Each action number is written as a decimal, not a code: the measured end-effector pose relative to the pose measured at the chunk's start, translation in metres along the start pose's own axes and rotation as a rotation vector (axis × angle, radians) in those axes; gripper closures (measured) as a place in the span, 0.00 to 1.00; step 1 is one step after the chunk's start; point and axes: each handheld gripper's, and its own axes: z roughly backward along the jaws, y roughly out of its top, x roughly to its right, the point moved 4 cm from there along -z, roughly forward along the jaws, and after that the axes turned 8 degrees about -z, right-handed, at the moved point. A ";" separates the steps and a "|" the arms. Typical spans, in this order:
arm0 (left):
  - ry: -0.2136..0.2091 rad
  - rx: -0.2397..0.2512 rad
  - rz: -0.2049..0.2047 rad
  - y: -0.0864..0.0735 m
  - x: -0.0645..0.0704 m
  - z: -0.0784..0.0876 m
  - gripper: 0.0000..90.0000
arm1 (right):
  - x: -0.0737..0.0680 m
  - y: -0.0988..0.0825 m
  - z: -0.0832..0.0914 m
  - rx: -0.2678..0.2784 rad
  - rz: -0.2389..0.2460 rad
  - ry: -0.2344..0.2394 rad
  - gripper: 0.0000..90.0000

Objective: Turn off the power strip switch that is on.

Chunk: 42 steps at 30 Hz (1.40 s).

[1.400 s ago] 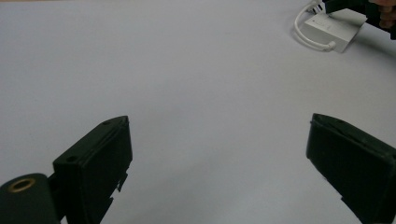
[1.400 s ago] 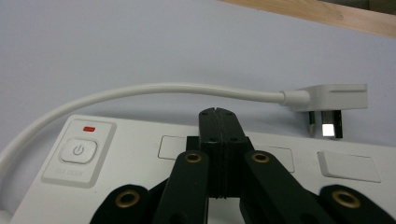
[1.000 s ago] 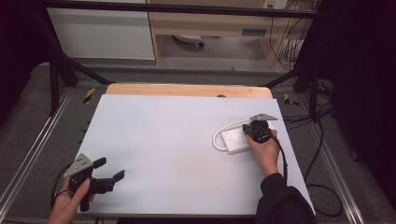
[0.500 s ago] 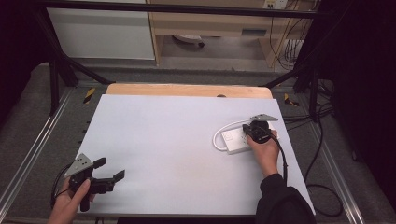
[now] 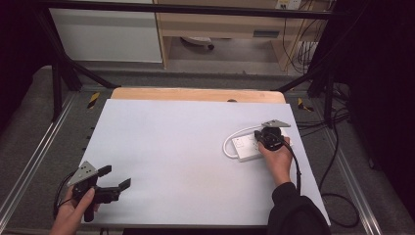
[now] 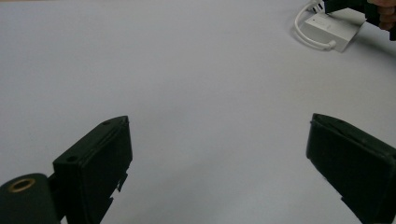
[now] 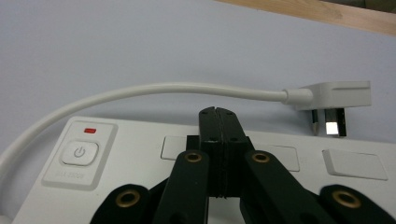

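Observation:
A white power strip (image 5: 243, 147) lies flat at the right of the white table (image 5: 181, 142), its white cable (image 7: 140, 91) looping round to a three-pin plug (image 7: 334, 95) that lies loose beside it. My right gripper (image 5: 259, 140) is shut, with nothing visible between its jaws. In the right gripper view its tips (image 7: 217, 114) sit over the strip's top face (image 7: 130, 140), between the power button (image 7: 79, 152) and the socket covers. My left gripper (image 5: 115, 177) is held open at the table's near left corner, over bare table (image 6: 217, 154). The strip (image 6: 329, 29) lies far ahead of it.
A wooden strip (image 5: 195, 94) runs along the table's far edge. Black frame rails stand at both sides, and dark cables (image 5: 337, 147) trail over the floor to the right. A white cabinet (image 5: 105, 34) stands beyond the table.

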 end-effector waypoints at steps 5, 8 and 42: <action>0.000 0.000 0.000 0.000 0.000 0.000 0.08 | 0.001 0.000 0.000 0.009 -0.001 0.004 1.00; 0.000 0.000 0.000 0.000 0.000 0.000 0.08 | 0.001 0.001 -0.001 0.006 0.001 0.006 1.00; 0.001 0.001 0.009 -0.001 -0.001 0.000 0.08 | -0.008 0.012 0.003 0.067 0.002 0.024 0.98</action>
